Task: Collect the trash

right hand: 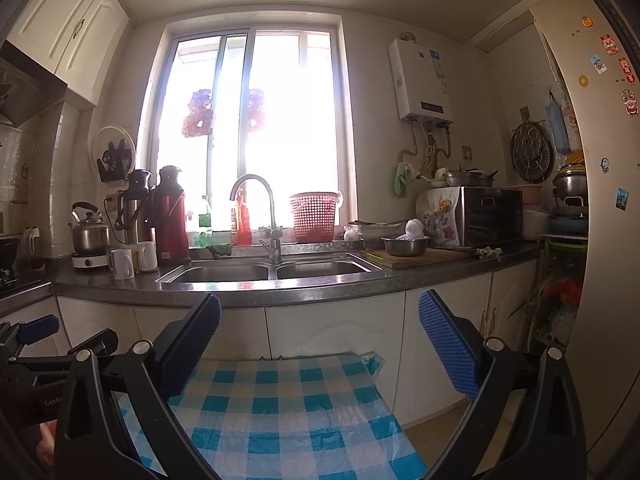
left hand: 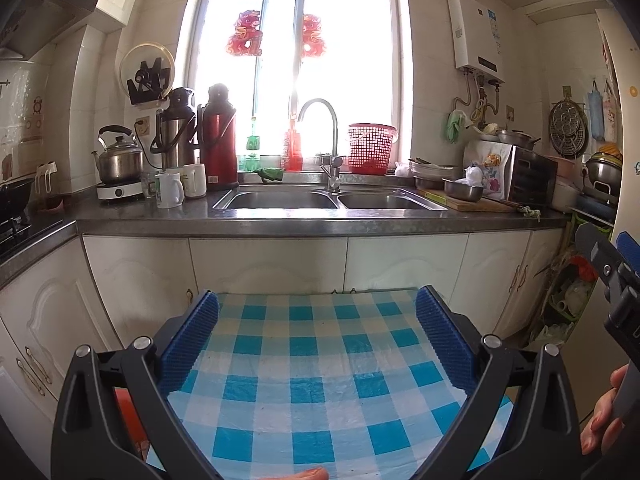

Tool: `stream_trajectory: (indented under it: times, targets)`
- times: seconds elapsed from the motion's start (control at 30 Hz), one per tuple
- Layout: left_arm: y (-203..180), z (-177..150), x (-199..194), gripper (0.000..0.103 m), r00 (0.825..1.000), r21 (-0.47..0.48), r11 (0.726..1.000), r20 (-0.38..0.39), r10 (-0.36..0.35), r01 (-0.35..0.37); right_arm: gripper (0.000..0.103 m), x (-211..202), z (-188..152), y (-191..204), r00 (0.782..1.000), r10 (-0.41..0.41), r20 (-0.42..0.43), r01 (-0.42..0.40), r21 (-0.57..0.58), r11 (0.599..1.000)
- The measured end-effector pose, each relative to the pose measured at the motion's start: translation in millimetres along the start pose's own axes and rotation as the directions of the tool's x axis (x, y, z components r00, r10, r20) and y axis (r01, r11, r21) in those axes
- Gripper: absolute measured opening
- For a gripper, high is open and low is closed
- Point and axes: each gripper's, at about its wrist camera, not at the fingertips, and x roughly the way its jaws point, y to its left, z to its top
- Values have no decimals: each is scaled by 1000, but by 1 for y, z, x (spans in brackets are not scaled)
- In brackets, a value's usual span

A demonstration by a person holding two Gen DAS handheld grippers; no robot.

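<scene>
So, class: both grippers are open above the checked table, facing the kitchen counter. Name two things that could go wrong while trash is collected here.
1. The white mugs stand near the front edge of the grey counter, beside the red thermos flask; a reaching gripper could knock them.
2. The small green scrap lies beside the wooden cutting board carrying a steel bowl; a grasp there might jostle the bowl.

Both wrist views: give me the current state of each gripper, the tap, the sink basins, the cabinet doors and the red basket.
left gripper: open, empty
right gripper: open, empty
tap: no water visibly running
sink basins: look empty
cabinet doors: closed
red basket: upright on the sill
</scene>
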Motion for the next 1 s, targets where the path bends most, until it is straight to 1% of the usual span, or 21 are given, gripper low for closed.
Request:
stream_trajectory:
  times: [0.67,1.0]
  targets:
    - [3,-10,20,99,999,-3,1000,-34,5,-5,98,15,-14,8,999,9,-33,-9,-9,1000]
    - [7,-17,34,99,998,-9,1000,-61,10,-10,98,29,-24,13,998,19,-59,-20,-15,1000]
